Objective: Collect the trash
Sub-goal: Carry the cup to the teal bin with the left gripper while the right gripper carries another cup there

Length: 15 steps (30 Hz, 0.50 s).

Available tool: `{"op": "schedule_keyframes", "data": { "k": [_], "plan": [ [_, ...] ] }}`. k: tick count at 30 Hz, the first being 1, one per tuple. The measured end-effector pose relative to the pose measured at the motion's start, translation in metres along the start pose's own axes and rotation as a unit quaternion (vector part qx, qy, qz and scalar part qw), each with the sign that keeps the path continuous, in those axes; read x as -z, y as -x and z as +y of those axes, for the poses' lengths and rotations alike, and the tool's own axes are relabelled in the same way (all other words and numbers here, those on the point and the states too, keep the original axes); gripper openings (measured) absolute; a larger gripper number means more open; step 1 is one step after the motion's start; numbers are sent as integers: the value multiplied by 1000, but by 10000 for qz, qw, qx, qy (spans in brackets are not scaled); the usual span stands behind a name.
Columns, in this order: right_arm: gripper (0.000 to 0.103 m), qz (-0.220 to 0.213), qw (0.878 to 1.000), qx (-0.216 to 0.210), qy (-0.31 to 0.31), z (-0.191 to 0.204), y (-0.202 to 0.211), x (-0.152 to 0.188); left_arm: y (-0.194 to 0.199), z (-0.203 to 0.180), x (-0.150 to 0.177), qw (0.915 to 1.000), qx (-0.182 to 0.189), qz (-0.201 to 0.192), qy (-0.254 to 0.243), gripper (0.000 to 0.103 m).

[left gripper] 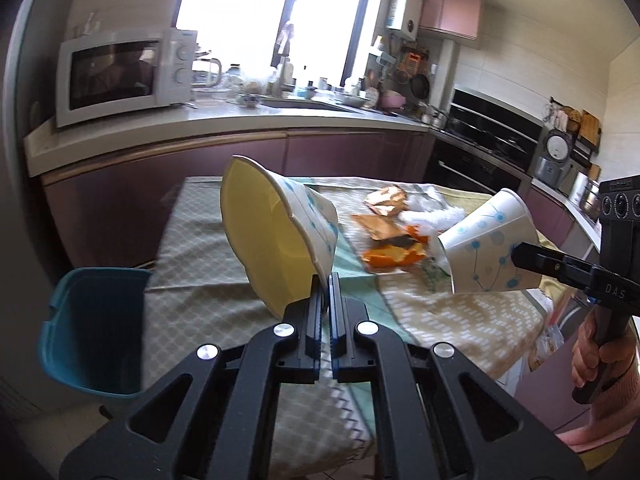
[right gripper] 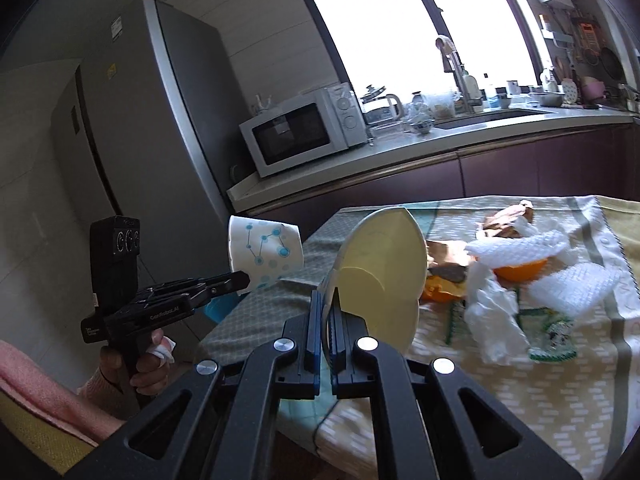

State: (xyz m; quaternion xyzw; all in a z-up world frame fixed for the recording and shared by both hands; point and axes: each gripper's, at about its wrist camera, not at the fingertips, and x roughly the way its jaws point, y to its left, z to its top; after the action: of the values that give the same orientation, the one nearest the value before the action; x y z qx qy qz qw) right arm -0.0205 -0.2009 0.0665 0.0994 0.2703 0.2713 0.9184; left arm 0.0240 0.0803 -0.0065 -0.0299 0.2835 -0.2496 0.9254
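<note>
Paper cups pinched above the table (left gripper: 460, 320).
Left claw (left gripper: 325, 280) clamped on one paper cup's (left gripper: 276, 236) rim; right claw (right gripper: 329, 300) nearly closed on another's (right gripper: 380, 264).

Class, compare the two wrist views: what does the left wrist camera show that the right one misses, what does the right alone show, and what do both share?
Left wrist only: the blue bin beside the table, and the oven. Right wrist only: the grey fridge and crumpled white tissue. Both: each gripper, left gripper and right gripper, shut on a paper cup, plus the microwave and orange peel.

Bright window (left gripper: 280, 12) glare behind the microwave (left gripper: 124, 74), grey fridge (right gripper: 160, 104) beside it, purple cabinets (left gripper: 224, 160) below.
</note>
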Motion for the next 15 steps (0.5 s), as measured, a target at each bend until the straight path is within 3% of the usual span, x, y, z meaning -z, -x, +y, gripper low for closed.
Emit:
{"op": "schedule_keyframes", "data": {
  "k": [8, 15],
  "plan": [
    [3, 630, 9915, -994, 556, 58, -118, -32, 24, 118, -10, 9903, -1306, 119, 462, 4],
    [2, 1252, 9802, -1361, 713, 103, -214, -42, -5, 193, -2, 9796, -1754, 636, 746, 5]
  ]
}}
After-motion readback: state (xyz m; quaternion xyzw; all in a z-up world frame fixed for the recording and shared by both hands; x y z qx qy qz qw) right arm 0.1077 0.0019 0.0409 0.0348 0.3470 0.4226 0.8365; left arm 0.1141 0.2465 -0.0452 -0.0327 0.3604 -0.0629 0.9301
